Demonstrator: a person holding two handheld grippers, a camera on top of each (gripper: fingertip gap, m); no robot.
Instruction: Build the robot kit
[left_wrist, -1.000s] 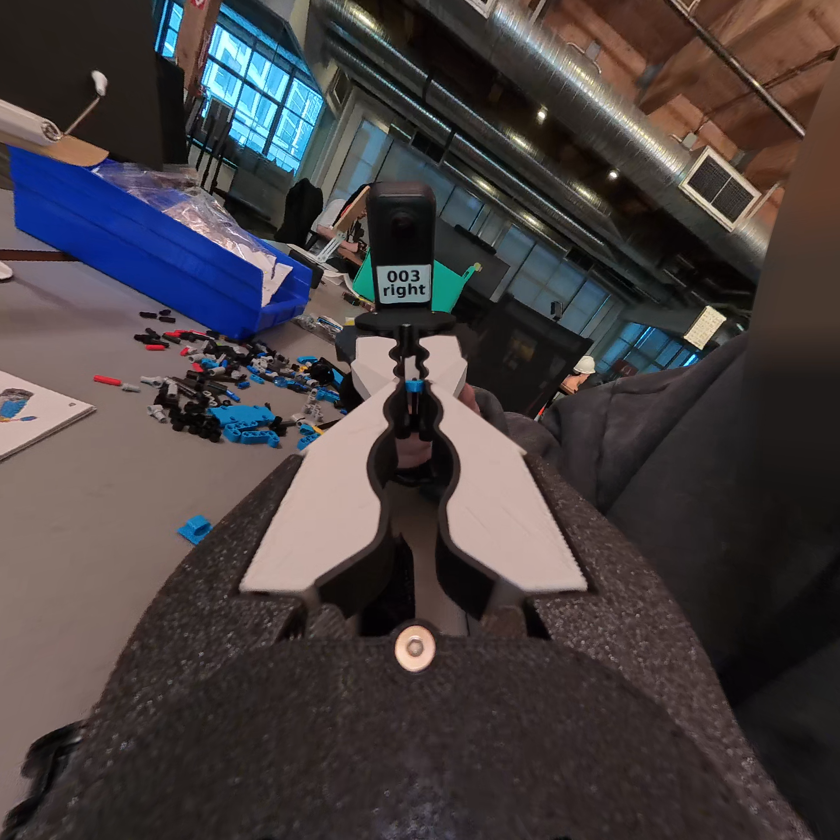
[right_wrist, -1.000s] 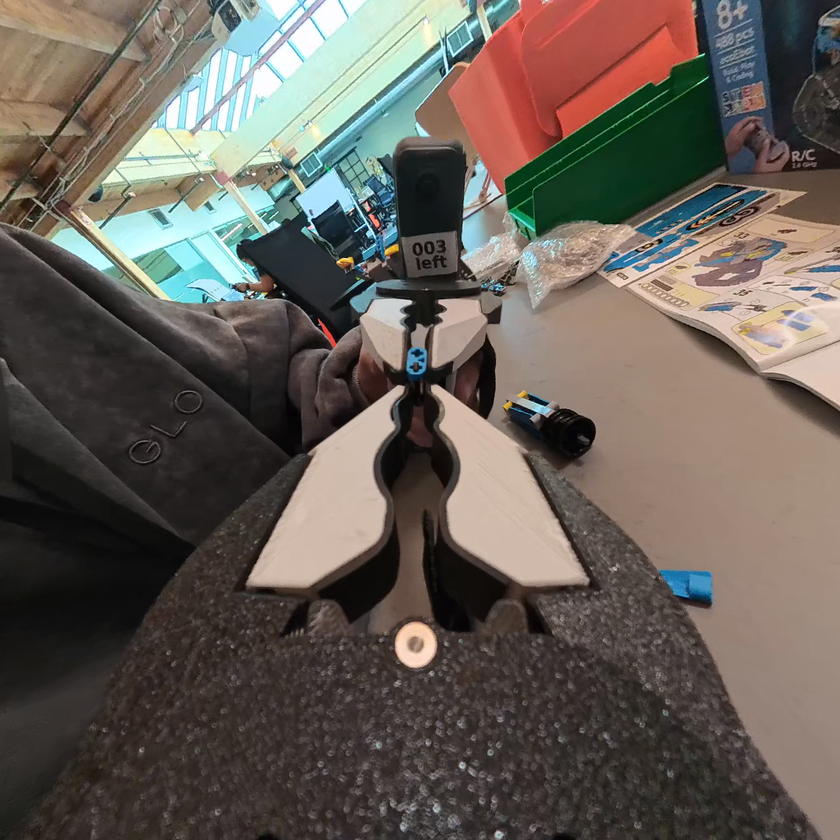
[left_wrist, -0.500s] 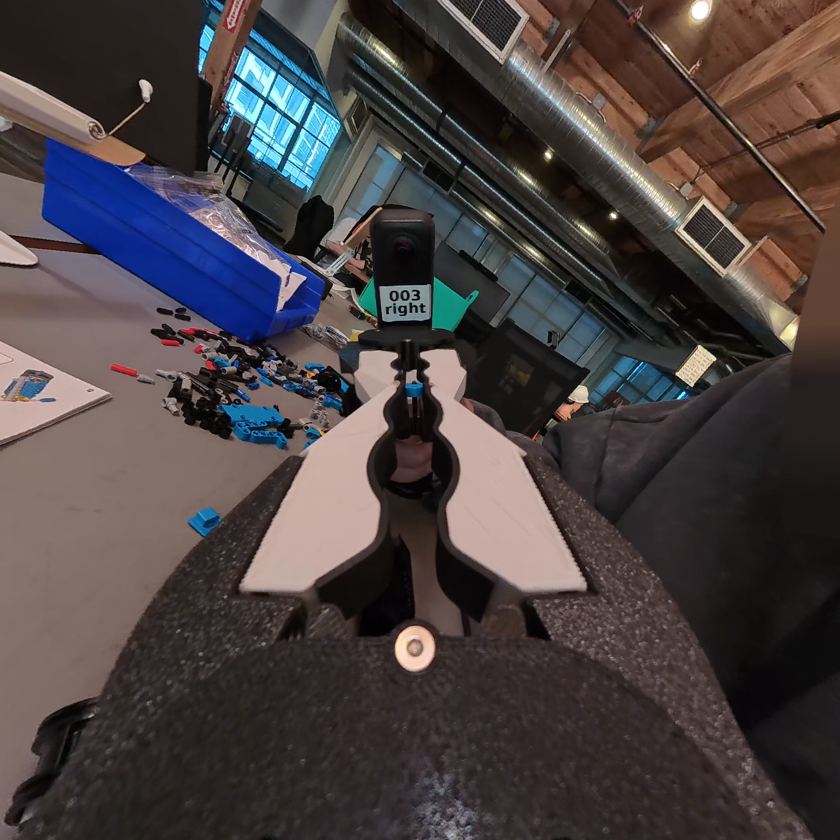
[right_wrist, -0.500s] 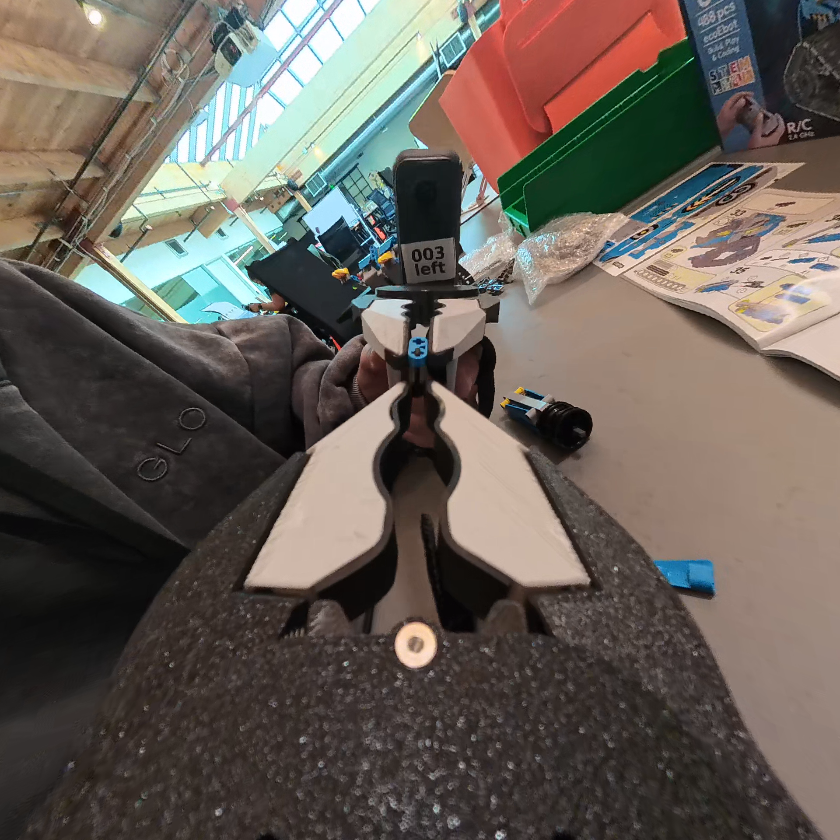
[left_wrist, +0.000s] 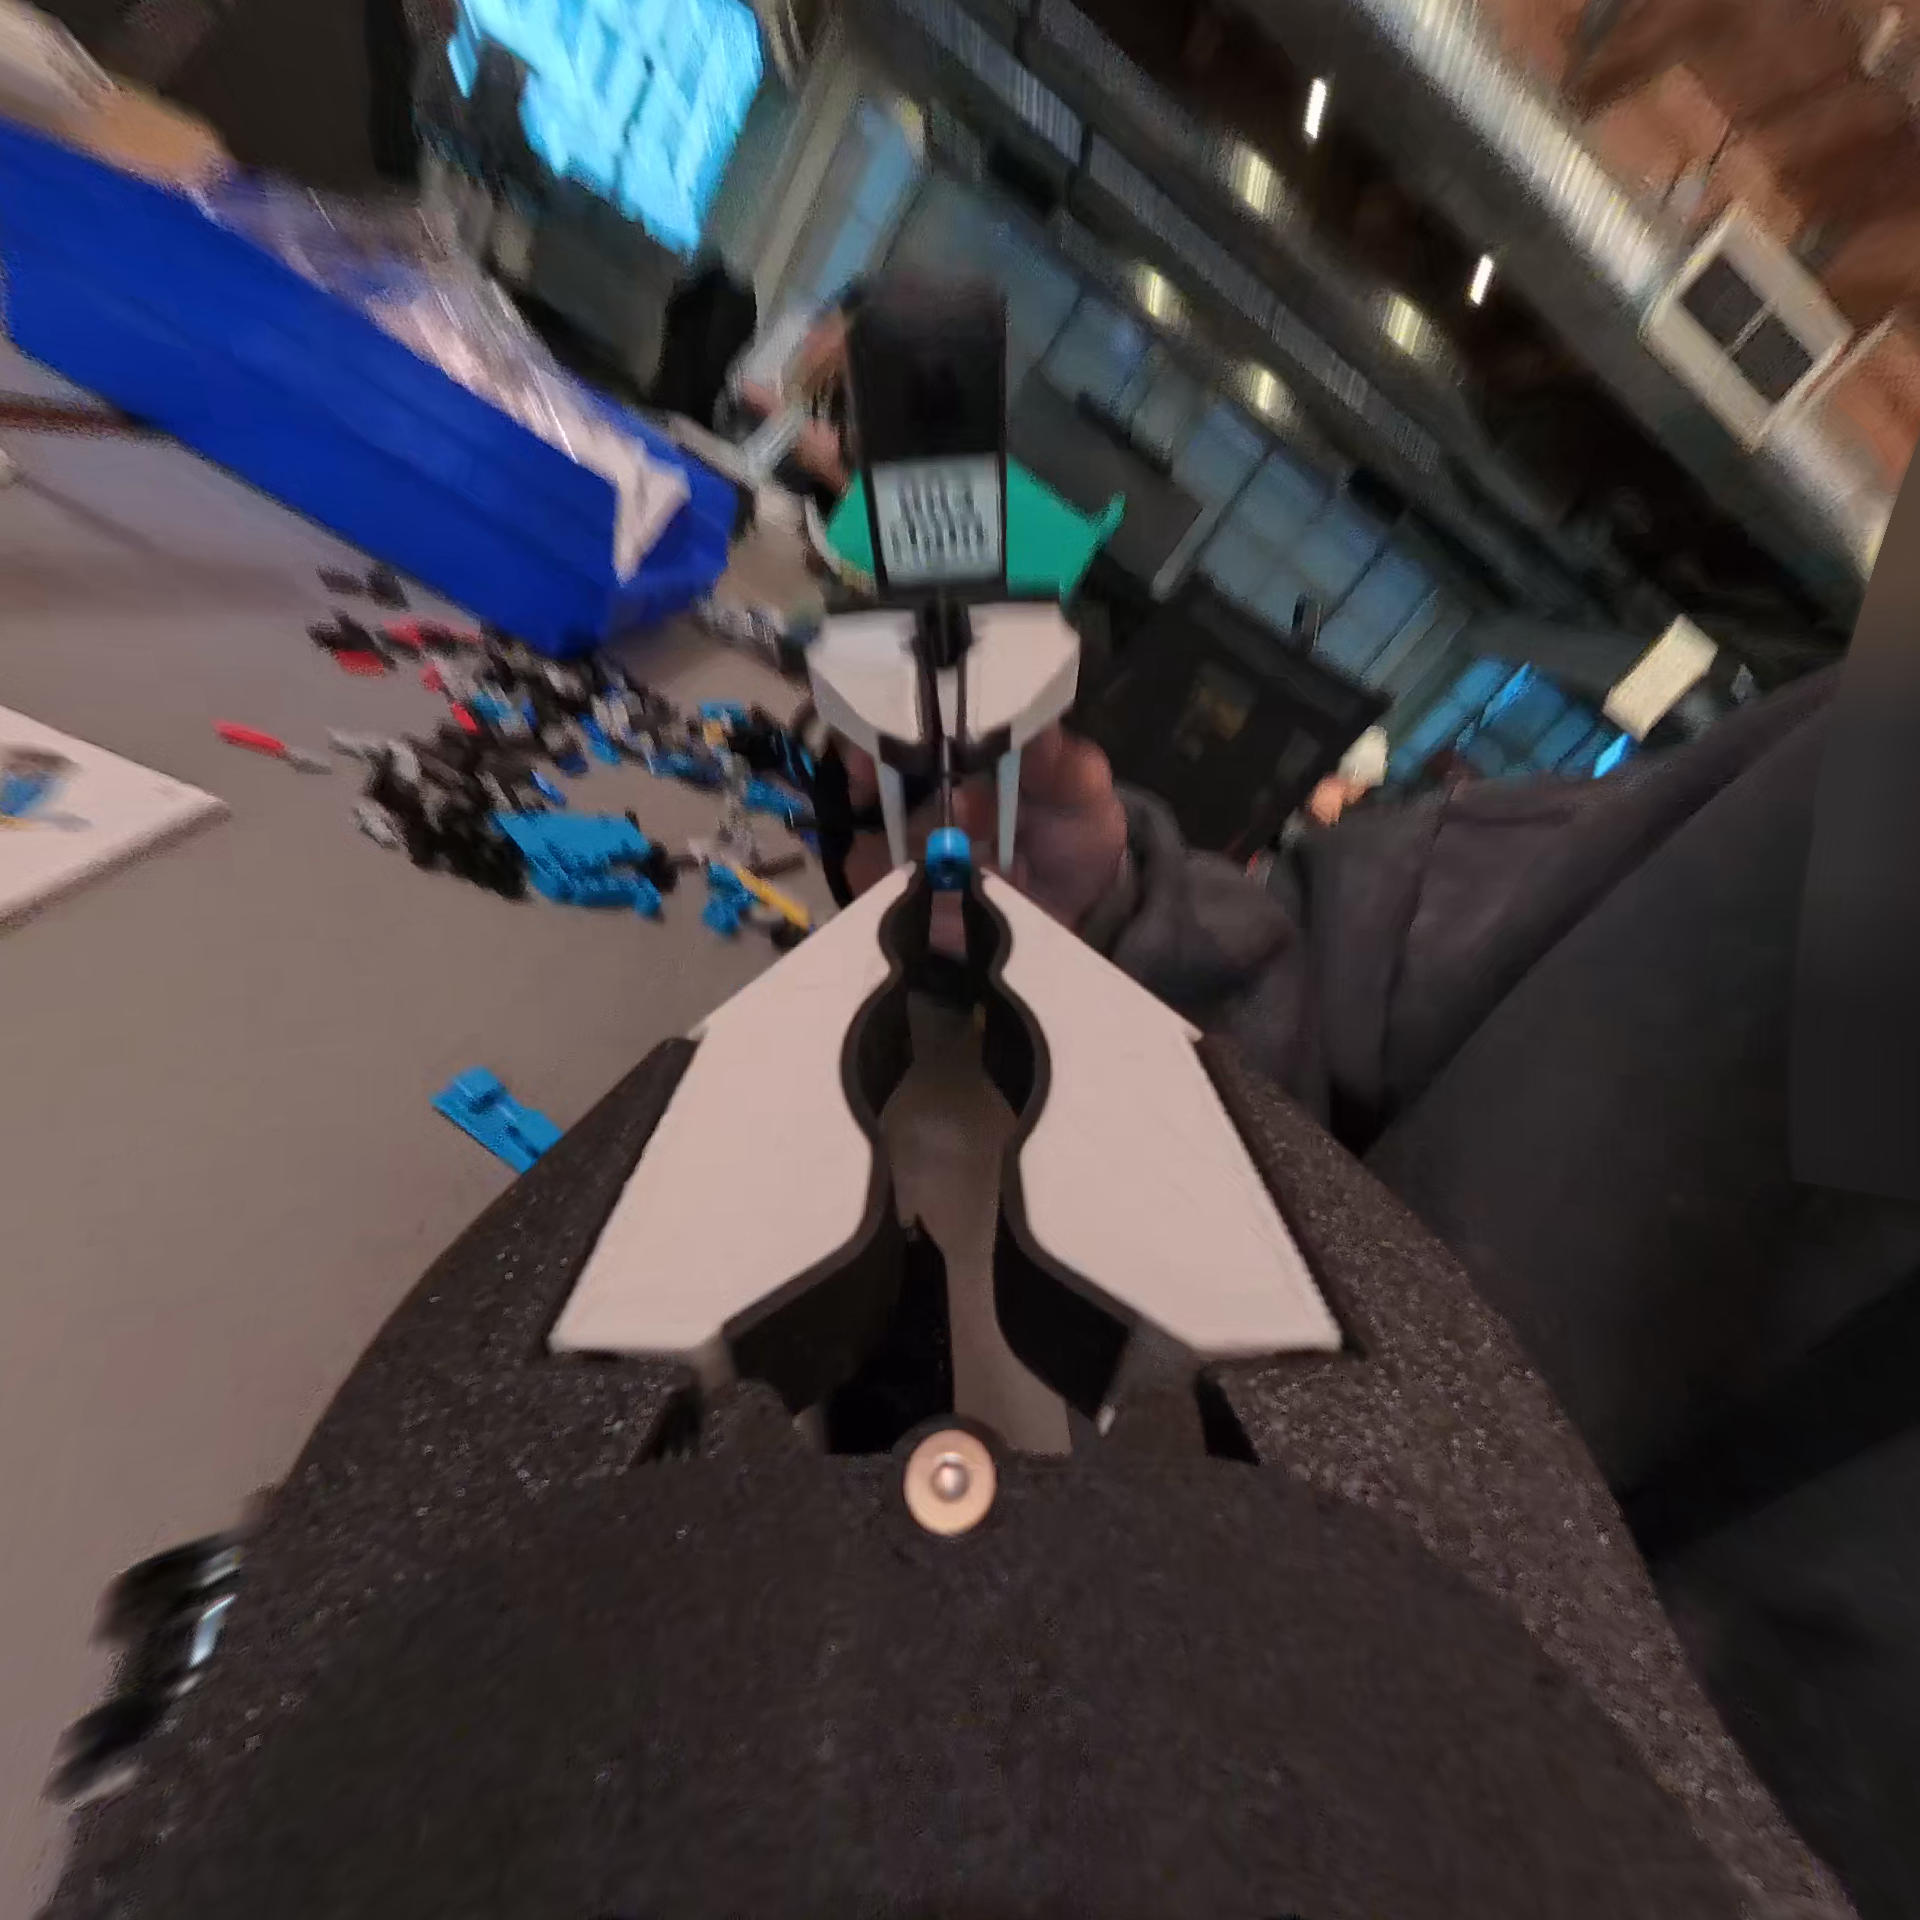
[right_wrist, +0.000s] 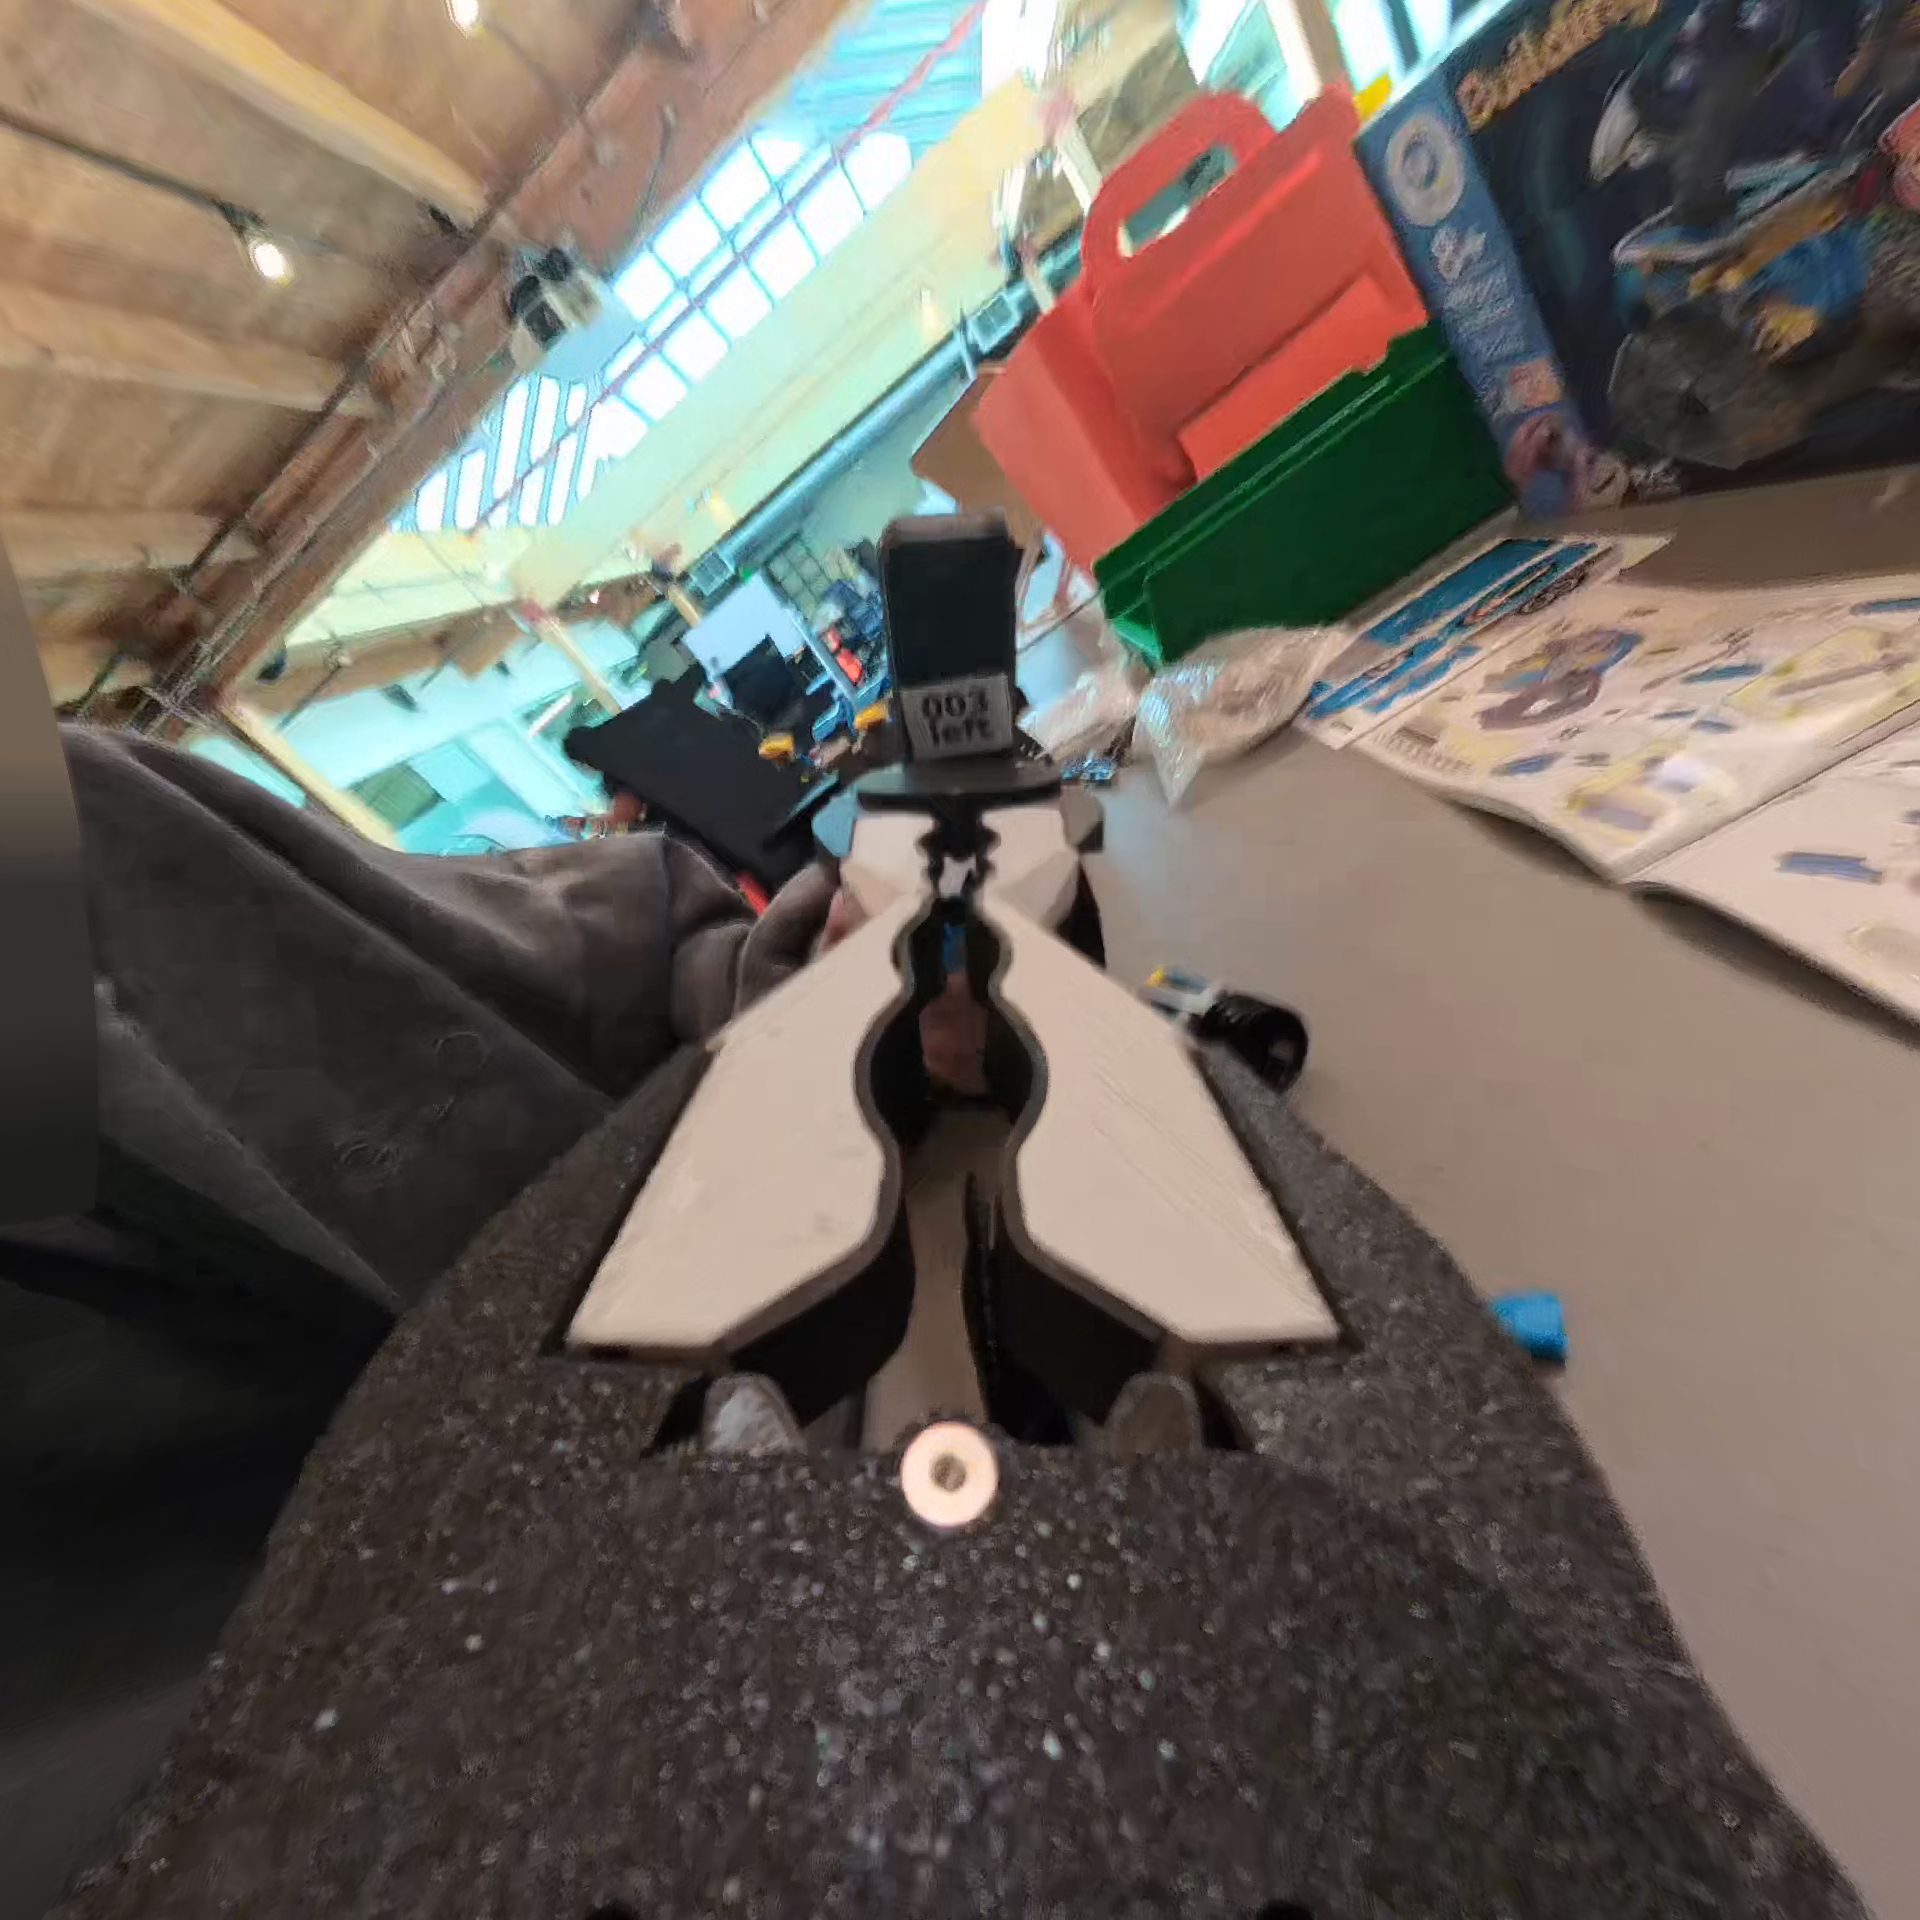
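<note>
The left hand-held gripper (left_wrist: 943, 883) pinches a small blue connector piece (left_wrist: 947, 858) at its tips, raised above the table (left_wrist: 260, 1039) for alignment. Facing it, the right hand-held gripper (right_wrist: 951, 914) is nearly closed; what its tips hold I cannot tell.

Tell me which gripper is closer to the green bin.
Left. The green bin sits on the table beyond and beside the left gripper, past its back end. The right gripper points toward it from the near side, tip to tip with the left, so farther off.
</note>
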